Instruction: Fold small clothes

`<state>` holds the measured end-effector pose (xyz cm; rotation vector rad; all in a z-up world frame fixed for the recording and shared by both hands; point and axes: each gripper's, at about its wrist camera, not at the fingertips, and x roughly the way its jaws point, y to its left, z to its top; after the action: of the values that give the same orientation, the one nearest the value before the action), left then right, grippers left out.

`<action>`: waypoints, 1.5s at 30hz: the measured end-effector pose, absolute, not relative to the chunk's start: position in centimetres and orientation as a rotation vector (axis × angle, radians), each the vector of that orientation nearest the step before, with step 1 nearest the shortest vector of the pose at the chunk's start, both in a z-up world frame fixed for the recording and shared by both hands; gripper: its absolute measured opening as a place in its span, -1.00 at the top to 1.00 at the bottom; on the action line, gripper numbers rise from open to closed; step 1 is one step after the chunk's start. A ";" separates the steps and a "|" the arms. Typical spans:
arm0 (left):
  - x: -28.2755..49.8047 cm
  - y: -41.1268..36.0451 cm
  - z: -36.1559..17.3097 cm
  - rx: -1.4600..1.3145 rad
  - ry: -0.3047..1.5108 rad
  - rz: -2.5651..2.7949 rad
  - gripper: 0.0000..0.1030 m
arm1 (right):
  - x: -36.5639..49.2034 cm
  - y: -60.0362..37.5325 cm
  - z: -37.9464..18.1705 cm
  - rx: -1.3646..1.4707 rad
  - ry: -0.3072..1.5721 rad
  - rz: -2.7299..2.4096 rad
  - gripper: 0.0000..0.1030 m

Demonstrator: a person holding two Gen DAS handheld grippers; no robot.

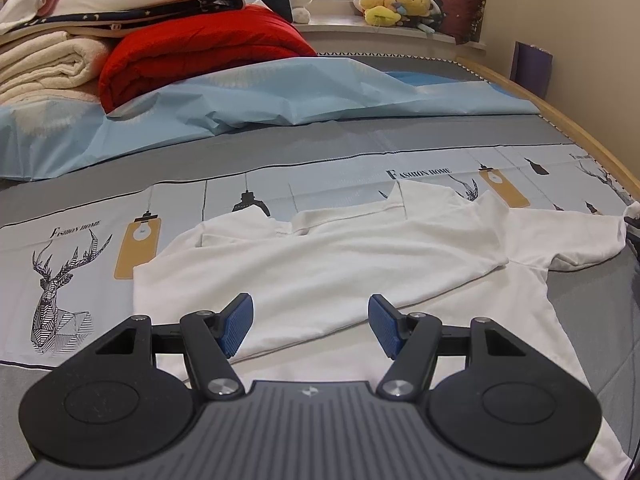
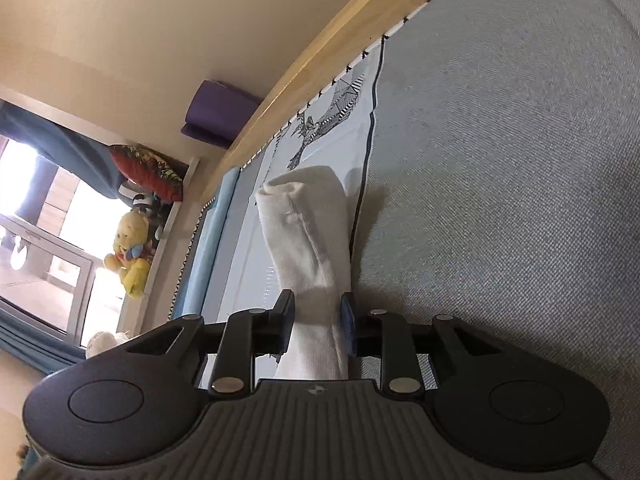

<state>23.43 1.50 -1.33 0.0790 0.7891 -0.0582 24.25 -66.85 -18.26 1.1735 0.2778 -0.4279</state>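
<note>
Looking along the left wrist view, the left gripper [image 1: 311, 326] hangs low over the near part of a white T-shirt [image 1: 340, 264] with its blue pads [image 1: 239, 326] spread wide and nothing between them. The shirt lies flat on the printed bedsheet [image 1: 72, 264], filling the middle of the frame; one side is folded over on a slant, its edge running from lower left up toward the right, and the collar [image 1: 348, 210] sits at the far side. Its long axis here runs across the frame, left to right, ending in a sleeve [image 1: 580, 240] stretched out to the right edge, where a dark shape that may be the other tool just shows, too cut off to be sure. The cloth closest to this gripper is the folded edge directly ahead and slightly below the pads. In the right wrist view the camera is rolled, so the bed's wooden rail [image 2: 320, 52] climbs from lower left to upper right. The right gripper [image 2: 316, 322] is pressed together on a bunched band of the white cloth [image 2: 308, 240], which runs from between the fingers straight up the centre of the frame to a rolled end. I judge the right side to be holding the sleeve end and nearer to it, so the coming fold likely carries that sleeve inward across the body toward the free left gripper.
</note>
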 end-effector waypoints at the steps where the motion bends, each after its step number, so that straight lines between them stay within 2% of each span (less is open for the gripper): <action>1: 23.4 1.6 -1.3 0.077 0.788 -0.056 -0.34 | 24.2 -66.7 -17.9 1.159 0.276 -0.433 0.58; 2: 23.4 1.8 -1.2 0.074 0.787 -0.053 -0.34 | 24.2 -66.5 -17.5 1.148 0.272 -0.436 0.71; 7: 23.2 3.1 -0.5 0.048 0.777 -0.031 -0.34 | 23.7 -64.9 -14.5 1.112 0.210 -0.413 0.97; 14: 22.4 6.0 0.8 -0.023 0.764 0.008 -0.34 | 23.2 -60.5 -9.2 0.997 0.185 -0.453 1.00; 16: 22.2 6.9 1.0 -0.057 0.769 0.017 -0.34 | 22.1 -60.1 -9.1 0.934 0.209 -0.589 0.91; 18: 21.9 7.7 1.1 -0.088 0.773 0.019 -0.34 | 21.7 -60.6 -10.2 0.928 0.262 -0.624 0.71; 22: 21.8 8.2 1.0 -0.085 0.785 0.015 -0.34 | 21.7 -62.8 -12.1 0.958 0.315 -0.587 0.66; 30: 22.4 7.3 -0.1 -0.019 0.811 0.020 -0.34 | 24.7 -66.3 -15.1 0.970 0.381 -0.515 0.35; 37: 23.4 6.4 -0.9 0.001 0.830 0.030 -0.34 | 26.6 -65.6 -15.4 0.897 0.406 -0.447 0.35; 38: 23.4 6.3 -0.8 0.004 0.827 0.025 -0.34 | 26.9 -65.3 -15.3 0.876 0.418 -0.440 0.44; 39: 23.4 6.1 -0.8 0.007 0.825 0.019 -0.34 | 27.1 -65.0 -15.1 0.855 0.432 -0.427 0.68; 41: 23.3 5.8 -0.7 0.015 0.819 0.011 -0.34 | 27.4 -64.3 -14.6 0.819 0.439 -0.393 0.89; 45: 23.0 6.4 -0.4 0.003 0.813 0.017 -0.34 | 26.5 -63.7 -13.3 0.819 0.394 -0.457 0.93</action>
<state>22.97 6.40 -0.38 0.0031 0.8127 0.0167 26.54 -63.74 -13.33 0.8187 0.3945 -0.4575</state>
